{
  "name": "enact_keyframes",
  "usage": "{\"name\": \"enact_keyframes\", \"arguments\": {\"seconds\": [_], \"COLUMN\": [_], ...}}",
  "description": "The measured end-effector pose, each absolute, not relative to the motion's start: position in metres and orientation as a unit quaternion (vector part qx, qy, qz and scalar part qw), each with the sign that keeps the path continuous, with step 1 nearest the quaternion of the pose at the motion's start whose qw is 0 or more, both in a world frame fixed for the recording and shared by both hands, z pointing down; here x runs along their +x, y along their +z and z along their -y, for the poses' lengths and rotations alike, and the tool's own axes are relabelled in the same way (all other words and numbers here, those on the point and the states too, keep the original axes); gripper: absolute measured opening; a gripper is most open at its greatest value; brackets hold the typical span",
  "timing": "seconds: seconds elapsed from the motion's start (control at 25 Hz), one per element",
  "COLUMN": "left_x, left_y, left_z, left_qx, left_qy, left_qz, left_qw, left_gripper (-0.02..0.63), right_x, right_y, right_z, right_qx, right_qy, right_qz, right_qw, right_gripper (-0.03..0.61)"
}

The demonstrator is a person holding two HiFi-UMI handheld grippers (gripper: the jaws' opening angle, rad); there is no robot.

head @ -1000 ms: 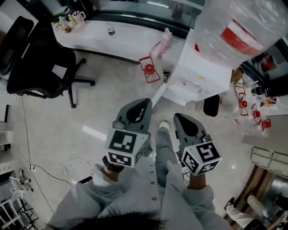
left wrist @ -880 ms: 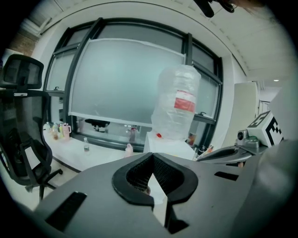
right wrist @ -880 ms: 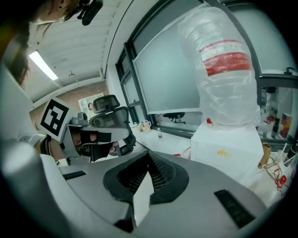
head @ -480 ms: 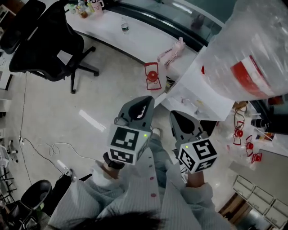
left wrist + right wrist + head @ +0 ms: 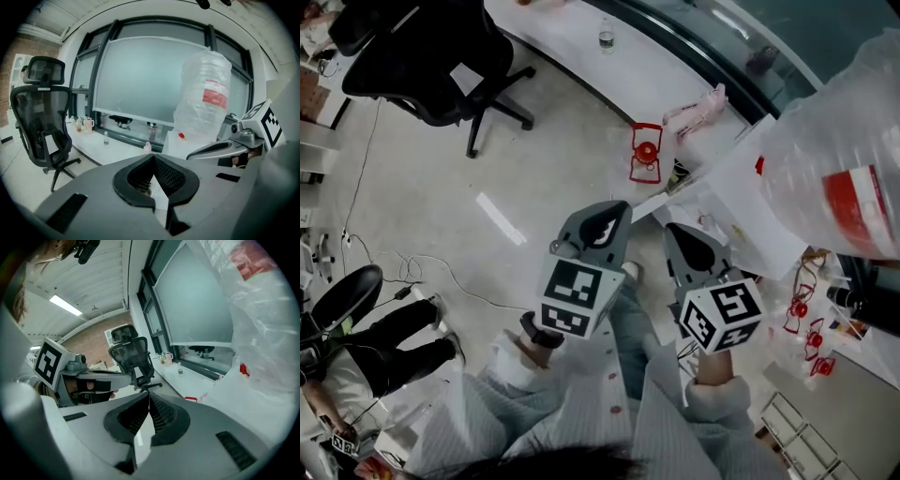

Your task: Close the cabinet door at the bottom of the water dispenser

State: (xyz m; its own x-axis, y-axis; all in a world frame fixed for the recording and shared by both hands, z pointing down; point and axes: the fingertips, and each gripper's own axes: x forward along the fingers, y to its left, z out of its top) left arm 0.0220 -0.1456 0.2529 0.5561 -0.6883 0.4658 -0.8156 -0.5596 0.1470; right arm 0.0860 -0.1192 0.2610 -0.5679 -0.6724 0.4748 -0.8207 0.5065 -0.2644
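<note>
Head view: water dispenser (image 5: 741, 202) partly cut off.

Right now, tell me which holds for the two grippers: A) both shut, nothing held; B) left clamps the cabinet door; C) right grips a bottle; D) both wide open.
A: in each gripper's own view, the left gripper and the right gripper have jaws met at the tips with nothing between them.
</note>
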Motion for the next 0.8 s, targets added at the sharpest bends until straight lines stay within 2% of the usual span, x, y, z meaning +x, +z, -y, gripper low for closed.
{"name": "enact_keyframes", "arguments": {"seconds": [0.36,0.8], "left_x": [-0.024,-0.07], "left_y": [0.314,0.437], "left_z": [0.141,0.127], "left_qx": [0.837,0.802], "left_qy": [0.211,0.253], "left_qz": [0.455,0.456], "left_qw": [0.218,0.292], "left_gripper": [0.011,0.011], "right_x": [0.049,0.019], "right_y": [0.327,0.465], "right_z": [0.128,0.131], "right_qx": [0.412,0.415], "right_qy": [0.277,0.336], "right_qz": [0.847,0.812], "right_qw": [0.189,0.237], "right_gripper": [0.015,0.017]}}
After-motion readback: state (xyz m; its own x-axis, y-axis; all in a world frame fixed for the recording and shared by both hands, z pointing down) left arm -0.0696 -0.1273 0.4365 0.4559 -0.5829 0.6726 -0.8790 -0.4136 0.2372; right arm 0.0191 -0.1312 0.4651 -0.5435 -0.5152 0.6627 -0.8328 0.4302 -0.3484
